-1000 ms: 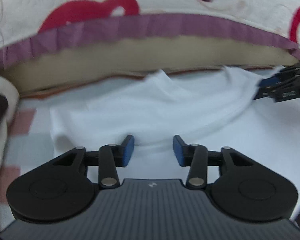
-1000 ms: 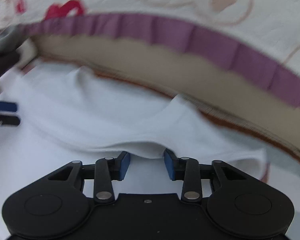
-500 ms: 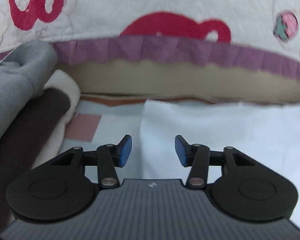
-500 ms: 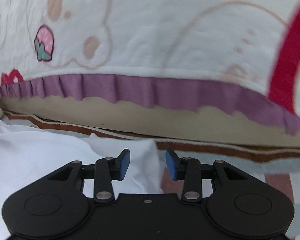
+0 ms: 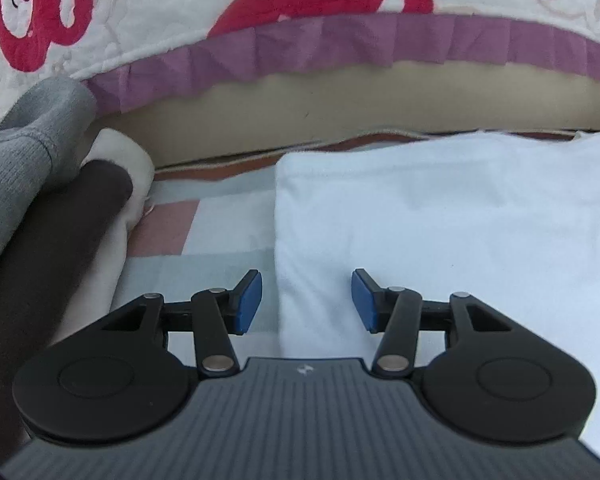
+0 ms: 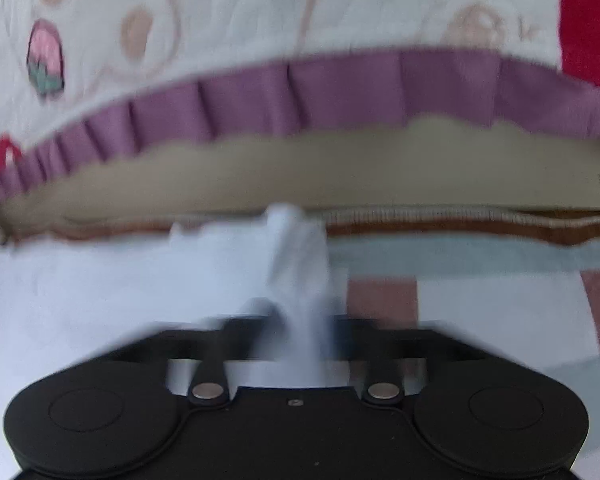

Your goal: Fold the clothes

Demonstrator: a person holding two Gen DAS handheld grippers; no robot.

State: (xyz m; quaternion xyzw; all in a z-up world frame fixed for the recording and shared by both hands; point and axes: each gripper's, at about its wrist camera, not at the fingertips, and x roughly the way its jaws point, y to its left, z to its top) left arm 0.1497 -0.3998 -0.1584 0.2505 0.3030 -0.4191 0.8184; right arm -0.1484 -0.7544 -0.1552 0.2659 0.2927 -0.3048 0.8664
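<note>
The white garment (image 5: 439,232) lies flat on the checked sheet, its straight left edge running toward me. My left gripper (image 5: 305,300) is open and straddles that edge: one blue pad (image 5: 248,300) is over the sheet, the other over the cloth. In the right wrist view, which is blurred, the right side of the white garment (image 6: 140,288) is gathered into a raised ridge. My right gripper (image 6: 303,336) is closing on that ridge, with the cloth bunched between its jaws.
A quilt (image 5: 172,12) with red bears, strawberries and a purple frill (image 5: 339,44) hangs over a beige mattress edge behind the garment. At the left lie a grey knit garment (image 5: 16,168) and a dark brown and cream one (image 5: 60,248). Pink and pale-blue checked sheet (image 6: 479,292) shows to the right.
My left gripper slid left to the garment's left edge, bringing the grey and brown clothes into view. My right gripper moved to the right edge, rolled, and closed on a fold of white cloth.
</note>
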